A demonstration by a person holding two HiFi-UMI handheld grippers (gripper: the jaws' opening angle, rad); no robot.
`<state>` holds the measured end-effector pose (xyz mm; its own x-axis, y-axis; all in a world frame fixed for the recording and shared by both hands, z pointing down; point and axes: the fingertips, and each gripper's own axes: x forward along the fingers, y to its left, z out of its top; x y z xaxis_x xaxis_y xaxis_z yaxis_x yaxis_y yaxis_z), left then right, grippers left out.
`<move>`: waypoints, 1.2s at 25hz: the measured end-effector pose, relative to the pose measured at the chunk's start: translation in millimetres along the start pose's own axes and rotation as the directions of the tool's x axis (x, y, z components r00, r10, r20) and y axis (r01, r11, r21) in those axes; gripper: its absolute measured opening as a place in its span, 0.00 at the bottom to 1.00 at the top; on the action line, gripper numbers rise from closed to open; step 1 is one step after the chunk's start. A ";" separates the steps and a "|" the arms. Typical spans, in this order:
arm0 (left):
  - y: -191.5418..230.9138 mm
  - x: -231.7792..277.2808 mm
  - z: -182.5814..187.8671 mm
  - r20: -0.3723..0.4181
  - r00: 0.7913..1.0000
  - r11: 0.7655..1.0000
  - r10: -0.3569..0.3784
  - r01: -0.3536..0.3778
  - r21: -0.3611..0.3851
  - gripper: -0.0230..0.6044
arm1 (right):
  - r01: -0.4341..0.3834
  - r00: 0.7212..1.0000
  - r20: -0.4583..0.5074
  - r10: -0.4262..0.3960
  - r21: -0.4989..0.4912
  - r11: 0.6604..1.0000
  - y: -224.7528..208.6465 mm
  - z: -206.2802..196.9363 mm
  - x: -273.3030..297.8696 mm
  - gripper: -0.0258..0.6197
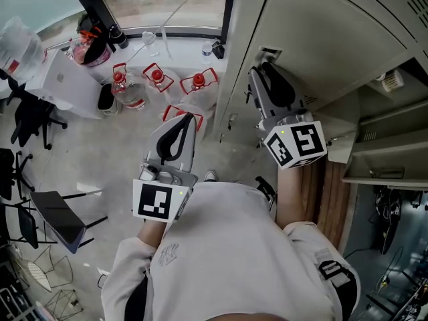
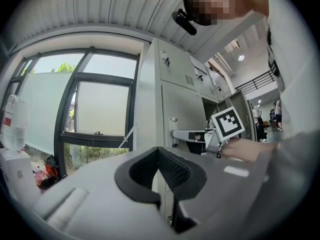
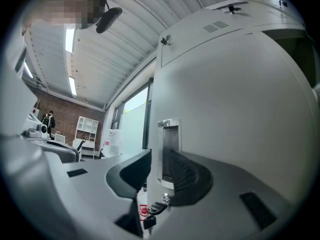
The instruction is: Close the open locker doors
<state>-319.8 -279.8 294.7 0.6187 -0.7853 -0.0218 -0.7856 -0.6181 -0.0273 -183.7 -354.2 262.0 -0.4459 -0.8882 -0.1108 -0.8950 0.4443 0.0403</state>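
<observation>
A tall grey locker door (image 1: 334,39) fills the upper right of the head view, with a recessed handle (image 1: 269,52) at its near edge. My right gripper (image 1: 262,71) is held against that edge just below the handle. In the right gripper view my right gripper (image 3: 157,159) has its jaws a narrow gap apart and holds nothing; the handle (image 3: 169,134) and a hanging key (image 3: 149,213) show through the gap. An open compartment (image 1: 381,149) shows below the door. My left gripper (image 1: 186,119) hangs over the floor, shut and empty (image 2: 159,156).
Large water bottles (image 1: 157,79) with red handles stand on the floor by the window (image 1: 160,5). A white box (image 1: 67,79) and black chairs (image 1: 60,219) are at the left. The locker bank (image 2: 175,104) rises ahead in the left gripper view.
</observation>
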 end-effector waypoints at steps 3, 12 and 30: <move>2.8 -0.1 -3.5 -0.021 1.000 1.000 0.007 -0.007 -0.014 0.05 | 0.015 1.000 -0.010 -0.015 0.000 1.000 -5.4 -4.9 4.6 0.19; 8.6 2.0 0.4 0.002 1.000 1.000 0.007 -0.007 -0.003 0.05 | 0.037 0.999 -0.020 -0.037 0.001 0.999 -9.8 -8.3 7.7 0.19; -71.1 26.0 -7.9 -0.002 0.986 0.985 -0.169 0.169 -0.021 0.05 | 0.118 0.992 0.036 -0.118 0.009 0.993 5.9 13.6 -118.2 0.06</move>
<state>-247.9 -256.5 304.0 0.7428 -0.6693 -0.0153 -0.6695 -0.7428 -0.0096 -136.0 -245.0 261.9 -0.3361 -0.9298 -0.1500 -0.9412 0.3374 0.0175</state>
